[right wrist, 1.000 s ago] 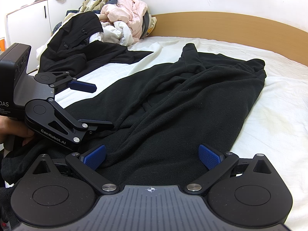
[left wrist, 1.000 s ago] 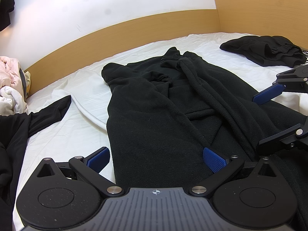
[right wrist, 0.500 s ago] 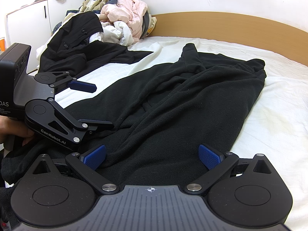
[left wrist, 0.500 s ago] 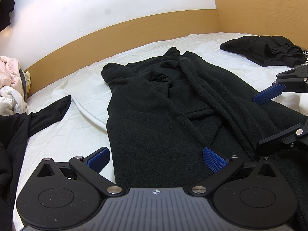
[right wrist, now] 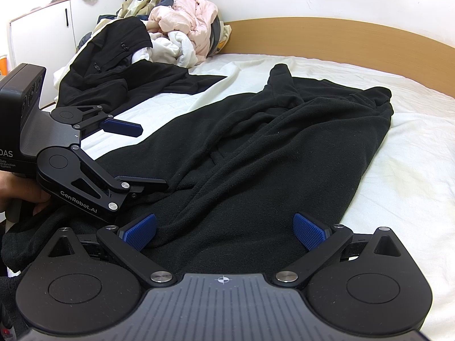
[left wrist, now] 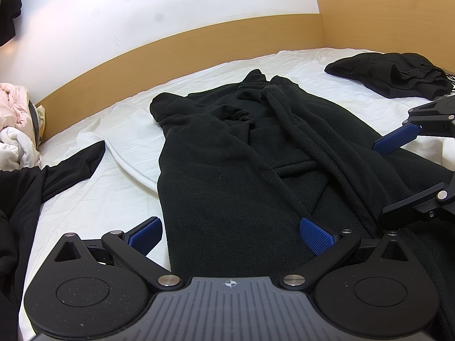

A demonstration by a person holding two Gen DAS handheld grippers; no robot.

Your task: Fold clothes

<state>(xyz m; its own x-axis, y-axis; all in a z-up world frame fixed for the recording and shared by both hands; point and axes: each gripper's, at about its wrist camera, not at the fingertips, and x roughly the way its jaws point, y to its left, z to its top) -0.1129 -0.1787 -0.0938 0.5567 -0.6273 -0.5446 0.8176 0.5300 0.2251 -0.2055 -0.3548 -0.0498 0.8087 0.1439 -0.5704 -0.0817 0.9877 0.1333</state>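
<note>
A long black fleece garment [left wrist: 227,170] lies spread lengthwise on the white bed sheet [left wrist: 113,187], its sleeves and a loose band bunched along its middle. My left gripper [left wrist: 230,234] is open at the garment's near end, one blue pad over the sheet and the other over the fleece. My right gripper [right wrist: 224,230] is open too, low over the same end of the garment [right wrist: 284,147]. Each gripper shows in the other's view: the right gripper [left wrist: 398,176] at the right edge, the left gripper [right wrist: 152,156] at the left, held by a hand [right wrist: 17,190].
A folded black garment [left wrist: 392,74] rests at the far right corner of the bed. Another black garment [left wrist: 28,193] lies on the left. A pile of mixed clothes [right wrist: 176,37] sits by the wooden headboard [right wrist: 341,42], with white cabinets [right wrist: 42,28] behind.
</note>
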